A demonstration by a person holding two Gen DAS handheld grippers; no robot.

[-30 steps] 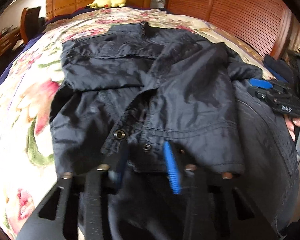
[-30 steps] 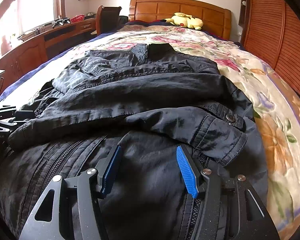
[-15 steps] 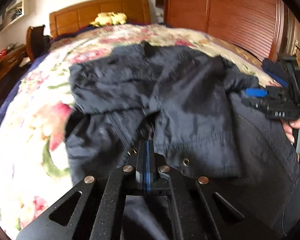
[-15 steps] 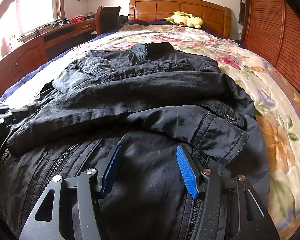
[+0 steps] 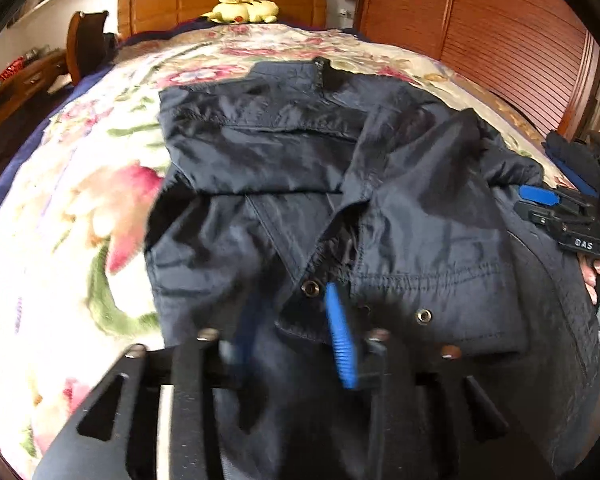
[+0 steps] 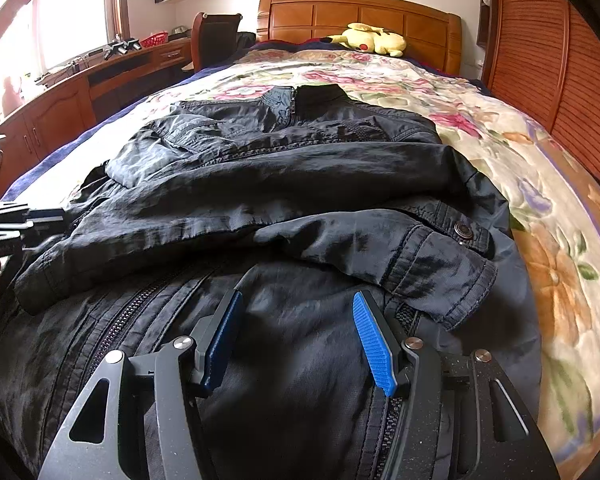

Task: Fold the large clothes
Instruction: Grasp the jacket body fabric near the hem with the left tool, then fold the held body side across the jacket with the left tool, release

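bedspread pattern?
Cream bedspread with a large floral print, pink and orange blooms with green leaves. Clearest in the right wrist view.

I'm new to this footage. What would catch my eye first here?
A dark jacket sprawls across the flowered bedspread, both sleeves folded over its front. A yellow plush toy lies by the wooden headboard. The right gripper hangs open over the jacket's hem.

Bright daylight pours through the window (image 6: 64,36) over a long wooden desk (image 6: 80,92); carved headboard (image 6: 360,16), slatted wardrobe doors (image 6: 548,64) alongside.
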